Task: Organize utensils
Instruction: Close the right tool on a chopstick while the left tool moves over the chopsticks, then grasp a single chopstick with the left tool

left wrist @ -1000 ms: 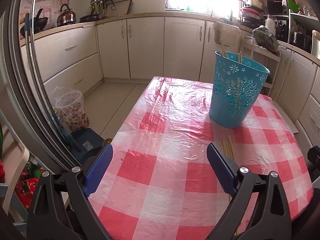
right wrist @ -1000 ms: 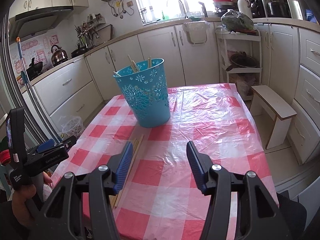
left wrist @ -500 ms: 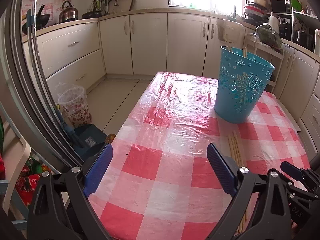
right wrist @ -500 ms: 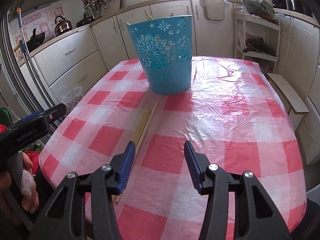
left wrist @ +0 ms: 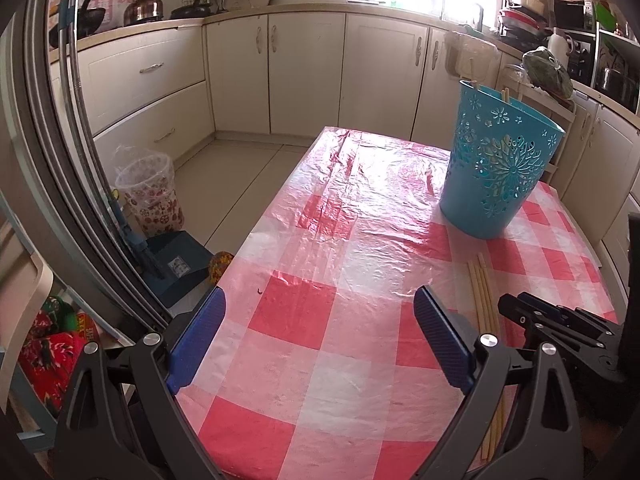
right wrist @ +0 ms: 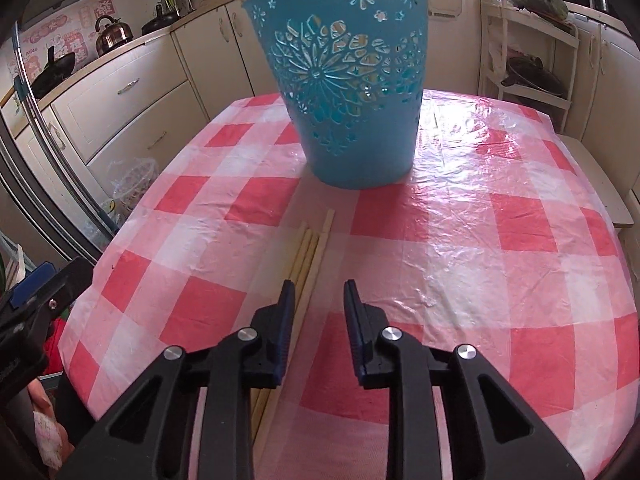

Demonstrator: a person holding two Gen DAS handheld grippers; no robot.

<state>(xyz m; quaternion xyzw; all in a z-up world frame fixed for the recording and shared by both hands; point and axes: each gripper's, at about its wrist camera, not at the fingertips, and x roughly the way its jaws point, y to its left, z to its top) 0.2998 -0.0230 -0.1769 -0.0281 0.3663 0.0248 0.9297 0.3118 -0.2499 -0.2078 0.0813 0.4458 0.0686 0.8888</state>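
Since the earlier frame the right gripper (right wrist: 316, 298) has come lower and nearer to the thin pale wooden chopsticks (right wrist: 310, 252), and its jaws are closing, not yet pressing on anything; one stick seems to lie between them. The chopsticks lie side by side on the desk with the red and white checked plastic cover (right wrist: 500, 208), just before the turquoise perforated plastic basket (right wrist: 344, 80), which already holds some sticks. The left gripper (left wrist: 318, 336) hovers with jaws wide apart and empty. Such sticks are light, stiff and smooth, so they may roll; a hold near the middle looks safest
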